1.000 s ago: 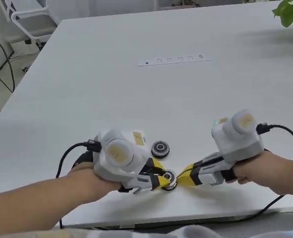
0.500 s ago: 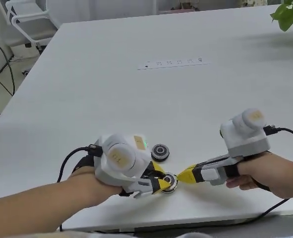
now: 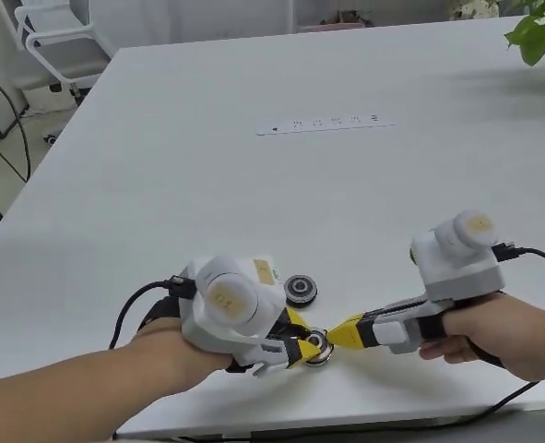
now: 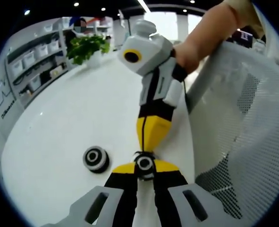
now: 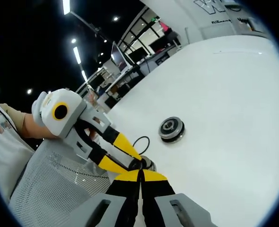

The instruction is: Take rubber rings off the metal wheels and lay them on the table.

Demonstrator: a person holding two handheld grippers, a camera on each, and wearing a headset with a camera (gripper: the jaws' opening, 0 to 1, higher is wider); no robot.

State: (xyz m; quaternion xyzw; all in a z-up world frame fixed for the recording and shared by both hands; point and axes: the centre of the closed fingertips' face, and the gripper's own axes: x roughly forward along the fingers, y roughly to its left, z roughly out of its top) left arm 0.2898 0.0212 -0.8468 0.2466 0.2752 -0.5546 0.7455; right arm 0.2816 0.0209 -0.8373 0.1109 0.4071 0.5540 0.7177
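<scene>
**Item 1: wheel** (image 4: 144,162). Small, round, metal. Bright silvery face around a dark bore, with a dark band at the rim. It sits between the two yellow tips of the left gripper (image 4: 144,167), low over the table (image 3: 254,185) near its front edge. In the head view the wheel (image 3: 315,346) lies between the two grippers' tips.

**Item 2: second wheel** (image 3: 300,289). Same make: black rubber ring around the outside, silvery inner ring, dark hub. It lies flat on the table, free, just beyond the left gripper's tips and apart from them. From the right gripper view it sits ahead and a little right of the jaws (image 5: 171,128).

**Item 3: thin dark loop** (image 5: 140,141). On the table between the left gripper's tips and the second wheel. Too small to tell what it is.

**Left gripper** (image 3: 302,349). Clenched on the wheel, one tip on each side.

**Right gripper** (image 5: 140,174). Jaws pressed together, with only a hairline between the yellow tips. It comes in opposite the left gripper, nose to nose, and its point meets the wheel's edge. I cannot tell whether it nips the rubber band.

**Also present:** socket strip (image 3: 318,122), far ahead of both grippers; plant (image 3: 539,28), beyond the right gripper.
</scene>
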